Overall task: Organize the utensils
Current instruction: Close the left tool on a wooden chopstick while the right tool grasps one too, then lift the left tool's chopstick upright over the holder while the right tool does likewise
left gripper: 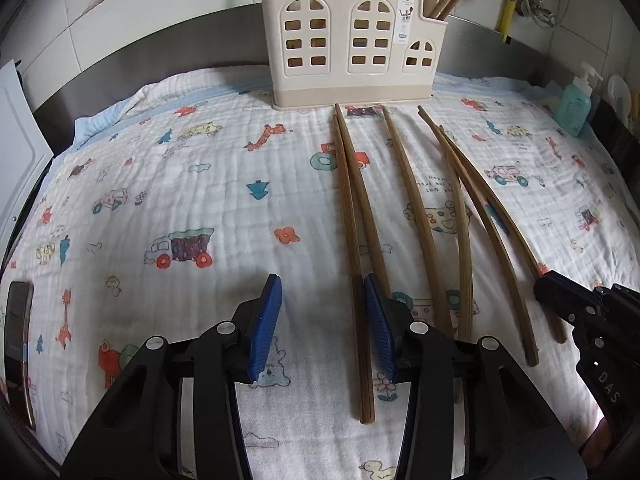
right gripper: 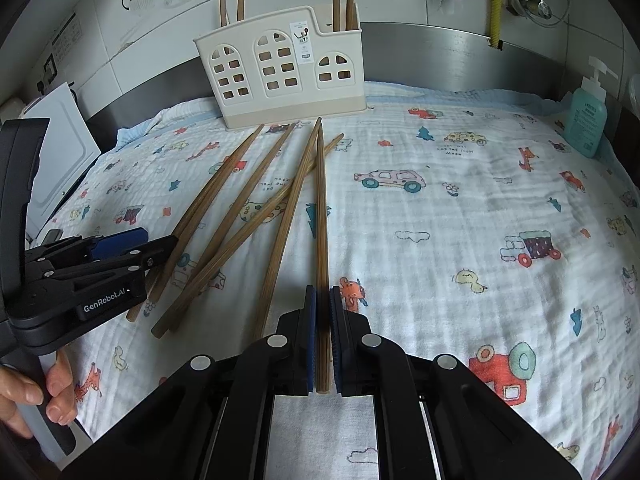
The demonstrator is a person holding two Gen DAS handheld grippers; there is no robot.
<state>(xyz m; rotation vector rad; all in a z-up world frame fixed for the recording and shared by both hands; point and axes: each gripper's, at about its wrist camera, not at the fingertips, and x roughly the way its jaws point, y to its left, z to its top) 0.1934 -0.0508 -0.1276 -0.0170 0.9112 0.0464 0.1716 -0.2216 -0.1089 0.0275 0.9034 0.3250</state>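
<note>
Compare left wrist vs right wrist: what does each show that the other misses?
Left wrist only: left gripper jaws open around the leftmost chopsticks, and a phone at the left edge. Right wrist only: right gripper shut on one chopstick, and the hand holding the left gripper. Both: holder, soap bottle, printed cloth.

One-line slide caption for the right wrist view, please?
Right gripper clamps one brown wooden chopstick on the printed cloth, facing the cream plastic utensil holder.
</note>
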